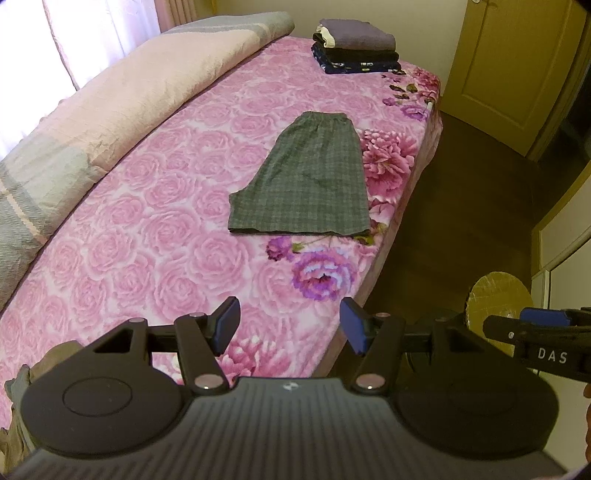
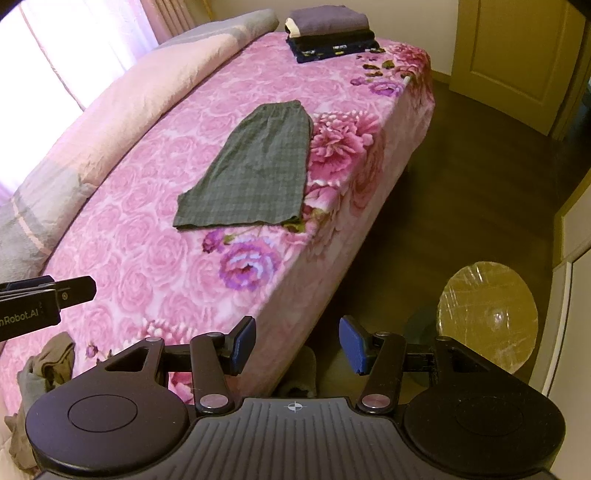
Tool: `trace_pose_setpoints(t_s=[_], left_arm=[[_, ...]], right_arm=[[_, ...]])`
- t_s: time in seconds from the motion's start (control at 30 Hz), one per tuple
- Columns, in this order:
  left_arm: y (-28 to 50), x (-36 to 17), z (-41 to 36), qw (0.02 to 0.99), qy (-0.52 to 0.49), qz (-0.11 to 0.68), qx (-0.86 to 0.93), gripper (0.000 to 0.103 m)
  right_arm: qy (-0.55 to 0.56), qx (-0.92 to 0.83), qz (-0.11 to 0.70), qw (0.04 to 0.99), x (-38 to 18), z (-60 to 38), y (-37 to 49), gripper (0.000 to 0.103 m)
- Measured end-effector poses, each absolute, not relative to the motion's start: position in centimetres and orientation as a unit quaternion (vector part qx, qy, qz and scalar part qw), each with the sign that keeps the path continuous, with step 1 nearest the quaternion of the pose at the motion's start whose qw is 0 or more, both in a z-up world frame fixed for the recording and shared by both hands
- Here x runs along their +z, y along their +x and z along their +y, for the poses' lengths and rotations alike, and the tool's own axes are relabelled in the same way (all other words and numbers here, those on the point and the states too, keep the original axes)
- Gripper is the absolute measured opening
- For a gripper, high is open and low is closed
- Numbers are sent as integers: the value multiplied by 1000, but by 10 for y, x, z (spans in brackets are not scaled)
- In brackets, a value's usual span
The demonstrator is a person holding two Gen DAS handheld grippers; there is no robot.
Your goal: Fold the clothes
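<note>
Grey-green checked shorts (image 1: 306, 177) (image 2: 251, 170) lie flat, folded in half lengthwise, on the pink floral bed (image 1: 166, 221) (image 2: 147, 240) near its right edge. My left gripper (image 1: 290, 326) hovers open above the bed's near edge, well short of the shorts, with nothing between its blue pads. My right gripper (image 2: 297, 345) is open too, held over the bed's side and the floor, empty. Each gripper shows at the edge of the other's view. A crumpled pile of brownish and grey clothes (image 2: 48, 365) (image 1: 18, 406) sits on the bed at the near left.
A stack of folded clothes (image 1: 356, 46) (image 2: 330, 35) rests at the bed's far end. A rolled pink and grey duvet (image 1: 110, 107) (image 2: 122, 96) runs along the window side. A round yellowish stool top (image 2: 487, 317) stands on the dark floor at right, by white cabinets (image 2: 572, 295). A door (image 1: 517, 66) is beyond.
</note>
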State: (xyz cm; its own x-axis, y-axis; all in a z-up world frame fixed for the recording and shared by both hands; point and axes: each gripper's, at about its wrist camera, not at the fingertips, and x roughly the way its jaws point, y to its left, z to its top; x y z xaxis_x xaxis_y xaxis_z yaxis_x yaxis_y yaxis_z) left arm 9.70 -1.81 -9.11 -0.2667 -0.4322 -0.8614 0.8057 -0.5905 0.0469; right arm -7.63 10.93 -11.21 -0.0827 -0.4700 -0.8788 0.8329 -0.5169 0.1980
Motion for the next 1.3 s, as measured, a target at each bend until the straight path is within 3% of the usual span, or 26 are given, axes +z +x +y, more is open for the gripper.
trace_pose_setpoints(t_s=[0.5,1.07,1.3], left_arm=[[72,-132,-90,397,477,250,-743,57],[37,-216,-290,371,432,362,-738,56],[51,-282,-330,338,440,396,-731,42]], right_arm=[[529,-687,176,467,-150,62,-117,54],[643,-605,-19,469,-232,-53,-257,54],[662,-585,-28,468,-293,-85,-275,54]])
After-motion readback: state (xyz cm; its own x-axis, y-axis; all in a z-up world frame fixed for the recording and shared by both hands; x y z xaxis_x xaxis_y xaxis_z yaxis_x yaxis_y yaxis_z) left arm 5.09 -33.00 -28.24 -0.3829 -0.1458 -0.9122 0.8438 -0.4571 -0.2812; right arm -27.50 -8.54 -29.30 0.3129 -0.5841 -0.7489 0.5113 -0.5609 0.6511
